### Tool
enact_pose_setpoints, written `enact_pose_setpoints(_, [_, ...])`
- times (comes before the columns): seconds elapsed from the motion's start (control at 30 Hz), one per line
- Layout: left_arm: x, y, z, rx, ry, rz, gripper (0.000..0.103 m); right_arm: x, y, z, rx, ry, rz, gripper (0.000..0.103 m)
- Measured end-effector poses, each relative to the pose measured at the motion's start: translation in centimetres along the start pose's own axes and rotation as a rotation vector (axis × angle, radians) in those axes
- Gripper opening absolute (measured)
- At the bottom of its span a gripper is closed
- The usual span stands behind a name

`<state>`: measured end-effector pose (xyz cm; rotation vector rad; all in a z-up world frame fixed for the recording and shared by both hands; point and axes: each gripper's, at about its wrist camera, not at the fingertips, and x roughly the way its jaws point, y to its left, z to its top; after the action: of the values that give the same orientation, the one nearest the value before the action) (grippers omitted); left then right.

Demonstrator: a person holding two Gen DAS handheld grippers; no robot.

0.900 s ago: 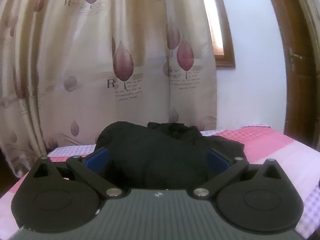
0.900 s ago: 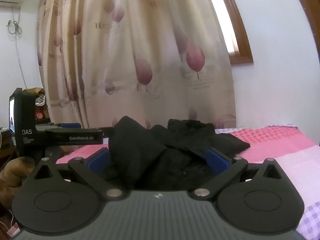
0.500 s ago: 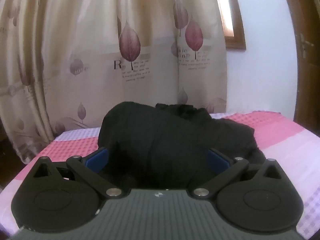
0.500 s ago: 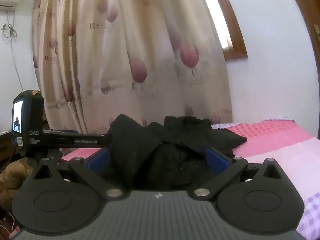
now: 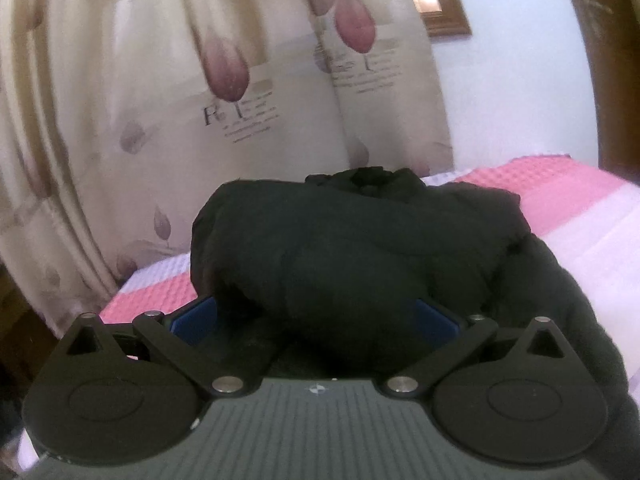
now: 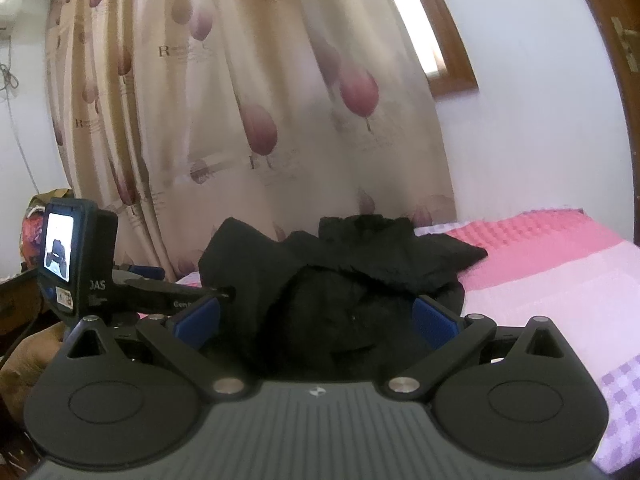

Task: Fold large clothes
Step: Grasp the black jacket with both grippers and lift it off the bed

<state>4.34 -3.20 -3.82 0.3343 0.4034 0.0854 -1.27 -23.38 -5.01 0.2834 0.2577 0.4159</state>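
Both sets of jaws stand spread as wide as they go, blue pads far apart, and neither has hold of anything. The left gripper point(image 5: 316, 320) noses down into the near edge of the black garment point(image 5: 352, 256); dark cloth bulges up between its pads, but whether either pad is touching that cloth I cannot tell. The right gripper point(image 6: 316, 320) sits a little flatter, with the garment's rumpled folds showing between its fingertips as well, and again nothing is pinched.

The garment lies in a crumpled heap on the bed point(image 6: 560, 280), on the pink and lilac checked cover, its top bunched toward the curtain point(image 5: 240, 120) that hangs behind it. One flap trails out to the right of the heap over the pink band. It reads as thick and soft, perhaps fleece or knit, and no hem, sleeve or collar is plain to see. From the right gripper's side, the left tool's body and its small screen point(image 6: 60, 248) stand just left of the heap.

The trouble I would expect is a blind grab. If either gripper closes where it is now, it would likely take a thick wad of several layers rather than one edge, and the lift would drag the whole heap instead of spreading it. The black-on-black folds hide the seams, so a wrong corner is easily picked. The two tools are also close together beside the heap and could knock each other.
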Motion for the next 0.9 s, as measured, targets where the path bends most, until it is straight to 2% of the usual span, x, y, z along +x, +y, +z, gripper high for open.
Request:
enact_pose_setpoints(0.17, [-1.3,-3.4,-1.5,0.204,-0.151,0.086,0.103,0.0,-0.9,-0.5,0.033,0.003,-0.009,0.103])
enact_pose_setpoints(0.27, [-1.4,-5.6,-2.4,0.316,-0.192,0.112,0.103,0.1,-1.6,-0.8,0.057,0.01,-0.014,0.103])
enact_pose_setpoints(0.37, [-0.6,-7.6,-3.0,0.384,-0.19,0.121,0.103,0.4,-2.4,-1.4,0.092,0.021,-0.017,0.103])
enact_pose_setpoints(0.5, [1.2,-10.0,-3.4,0.488,-0.181,0.177,0.102,0.7,-3.7,-1.9,0.132,0.033,-0.021,0.103])
enact_pose_setpoints(0.6, [1.8,-11.6,-4.2,0.562,-0.199,0.192,0.1,0.6,-4.4,-2.3,0.152,0.031,-0.03,0.103])
enact_pose_setpoints(0.73, [1.3,-13.0,-4.6,0.585,-0.222,0.15,0.103,0.8,-5.5,-2.6,0.181,0.033,-0.045,0.103])
enact_pose_setpoints(0.9, [3.6,-14.1,-4.9,0.584,-0.147,0.165,0.102,1.2,-6.6,-3.0,0.225,0.045,-0.05,0.103])
